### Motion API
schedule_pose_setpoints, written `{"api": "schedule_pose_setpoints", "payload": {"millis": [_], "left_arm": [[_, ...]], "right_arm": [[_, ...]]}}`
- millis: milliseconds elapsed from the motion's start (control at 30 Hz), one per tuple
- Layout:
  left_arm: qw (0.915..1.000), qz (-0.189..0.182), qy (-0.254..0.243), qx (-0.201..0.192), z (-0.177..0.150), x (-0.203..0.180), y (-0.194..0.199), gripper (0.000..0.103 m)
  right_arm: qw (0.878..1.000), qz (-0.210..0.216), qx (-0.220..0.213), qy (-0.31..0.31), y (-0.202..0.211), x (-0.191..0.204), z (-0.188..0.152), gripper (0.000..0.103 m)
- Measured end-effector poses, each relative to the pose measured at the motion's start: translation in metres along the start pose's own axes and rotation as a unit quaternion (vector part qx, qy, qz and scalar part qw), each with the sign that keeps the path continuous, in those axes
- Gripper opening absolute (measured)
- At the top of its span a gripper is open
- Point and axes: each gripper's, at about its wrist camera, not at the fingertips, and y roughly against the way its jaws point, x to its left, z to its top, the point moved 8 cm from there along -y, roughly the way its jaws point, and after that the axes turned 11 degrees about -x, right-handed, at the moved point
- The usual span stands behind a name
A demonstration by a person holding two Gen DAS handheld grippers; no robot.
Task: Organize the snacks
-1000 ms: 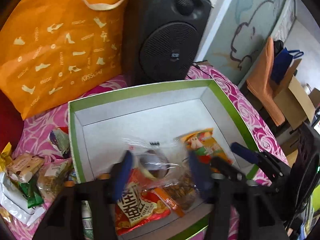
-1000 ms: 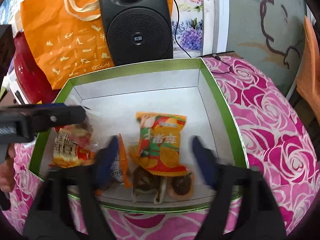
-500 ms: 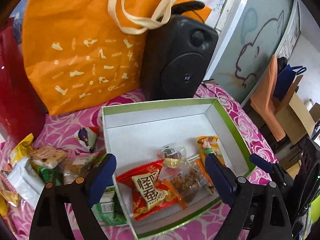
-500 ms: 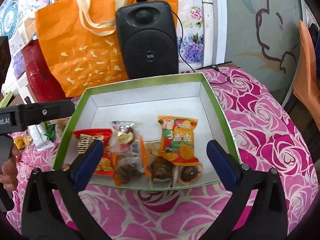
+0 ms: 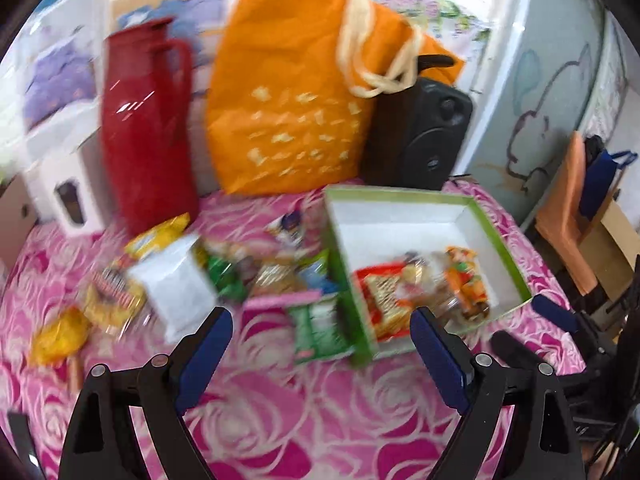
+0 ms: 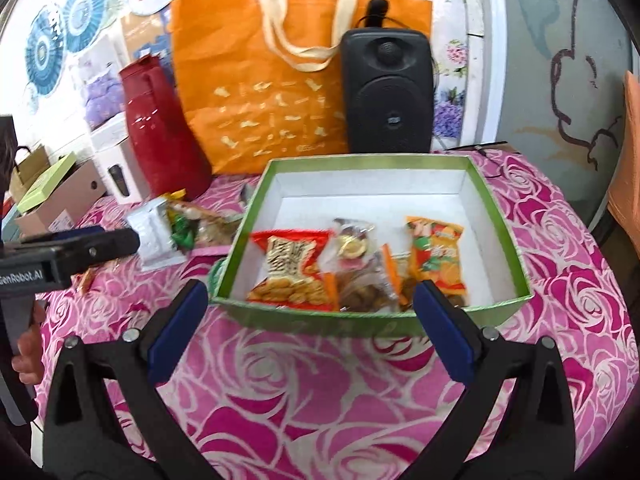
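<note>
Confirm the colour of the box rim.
Green rim on the box, white inside. Clearest in the right wrist view.

Red flask (image 6: 158, 136), orange tote (image 6: 264, 92), black speaker (image 6: 388, 92); perhaps cartons (image 6: 60, 196) leftward.

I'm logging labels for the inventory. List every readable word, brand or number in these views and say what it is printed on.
"GenRobot.AI", first letter cut off by the frame edge: on the left gripper's body, seen from the right wrist.
Large Chinese characters on the red snack packet: too blurred to read.
Print on the orange snack packet: too small.
Gold print on the orange tote bag: unreadable.
Badge on the black speaker: too small.
</note>
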Motion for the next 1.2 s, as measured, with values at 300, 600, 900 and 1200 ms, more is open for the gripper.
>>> {"api": "schedule_pose_setpoints", "payload": {"millis": [300,600,900,1200], "left_arm": [[0.9939,0.066,0.086,0.02,-0.061,0.101,0.029,0.092],[0.9891,0.085,0.119,0.016,-0.074,0.146,0.038,0.092],[0.9829,0.103,0.152,0.006,-0.08,0.197,0.051,0.092],[0.9749,0.149,0.165,0.007,-0.078,0.261,0.055,0.092]], "right_arm": [[0.996,0.073,0.052,0.001,-0.019,0.066,-0.035,0.102],[0.991,0.114,0.076,-0.005,-0.039,0.116,-0.038,0.097],[0.983,0.147,0.103,0.024,-0.083,0.164,-0.033,0.08],[0.983,0.153,0.082,0.064,-0.142,0.205,-0.018,0.079]]}}
